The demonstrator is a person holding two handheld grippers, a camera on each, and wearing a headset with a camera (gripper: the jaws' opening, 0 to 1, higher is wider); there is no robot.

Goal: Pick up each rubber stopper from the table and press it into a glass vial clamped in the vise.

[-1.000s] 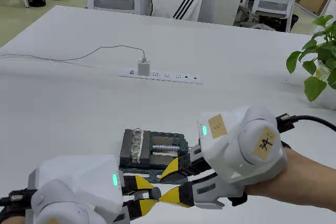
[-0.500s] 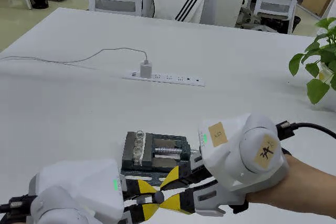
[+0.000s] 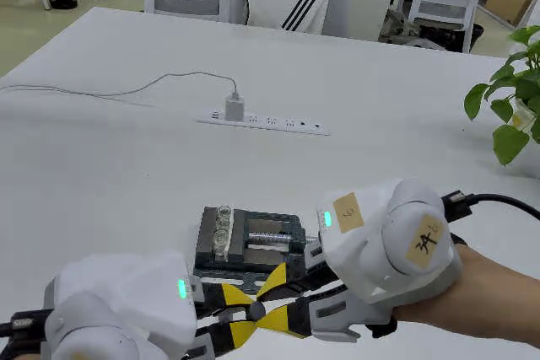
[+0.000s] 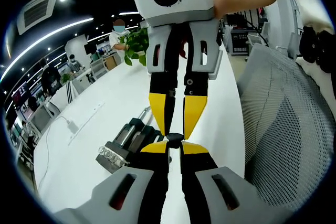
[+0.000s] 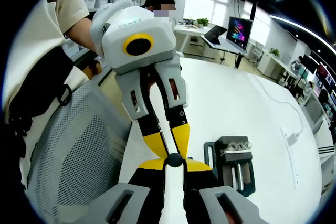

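A small dark rubber stopper (image 3: 256,311) hangs above the table's near edge, where the yellow tips of both grippers meet nose to nose. My left gripper (image 3: 245,314) comes in from the lower left and my right gripper (image 3: 268,308) from the right. Both look shut on the stopper (image 4: 173,137) (image 5: 174,159). In the left gripper view my own left gripper (image 4: 173,148) points up at the right gripper (image 4: 175,129). A dark vise (image 3: 253,250) just behind them clamps a row of glass vials (image 3: 222,229) upright, their mouths bare.
A white power strip (image 3: 261,121) with a charger (image 3: 234,110) and cable lies mid-table. A potted plant (image 3: 510,90) stands at the right edge. Chairs line the far side, and a grey mesh chair (image 4: 283,129) sits close to the near edge.
The two pairs of tips have drawn together and now meet around the stopper, which earlier sat in the left jaws with the right tips beside it. The vise has not moved.
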